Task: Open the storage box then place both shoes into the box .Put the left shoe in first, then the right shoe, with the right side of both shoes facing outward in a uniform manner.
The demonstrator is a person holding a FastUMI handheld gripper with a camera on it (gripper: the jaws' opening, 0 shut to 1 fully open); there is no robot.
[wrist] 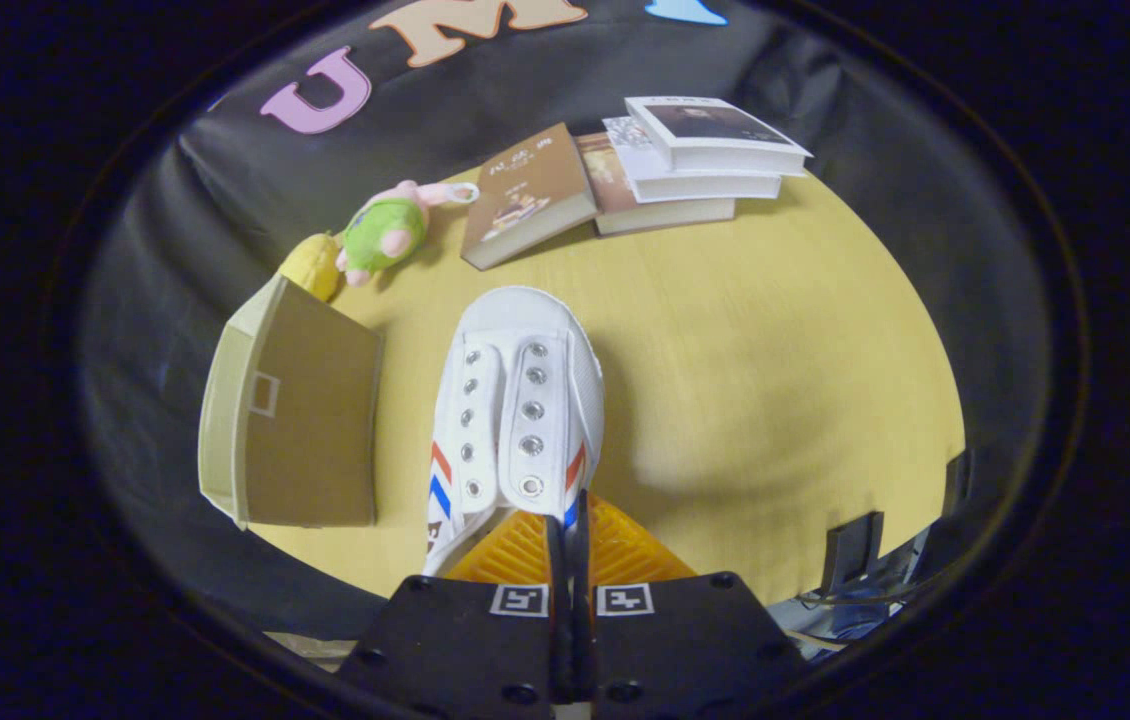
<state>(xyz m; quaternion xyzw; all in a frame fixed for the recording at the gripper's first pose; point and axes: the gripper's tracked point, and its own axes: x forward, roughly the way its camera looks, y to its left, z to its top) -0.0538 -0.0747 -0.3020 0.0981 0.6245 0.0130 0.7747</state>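
Note:
A white canvas shoe [515, 400] with red and blue side stripes and an orange insole points away from me, its toe toward the books. My gripper [570, 530] is shut on the shoe's collar at the edge of the opening, the two fingers nearly touching with the thin rim pinched between them. A soft shadow on the table to the right of the shoe suggests it hangs above the surface. The brown cardboard storage box [300, 420] stands just left of the shoe; I see its brown top face with a small pale patch and a tan side. I cannot tell whether it is open.
The yellow wooden table [775, 380] stretches ahead and right. At its far edge lie a brown book [525, 195] and a stack of books [705, 150]. A green and pink plush toy [385, 230] and a yellow object [310, 265] sit behind the box.

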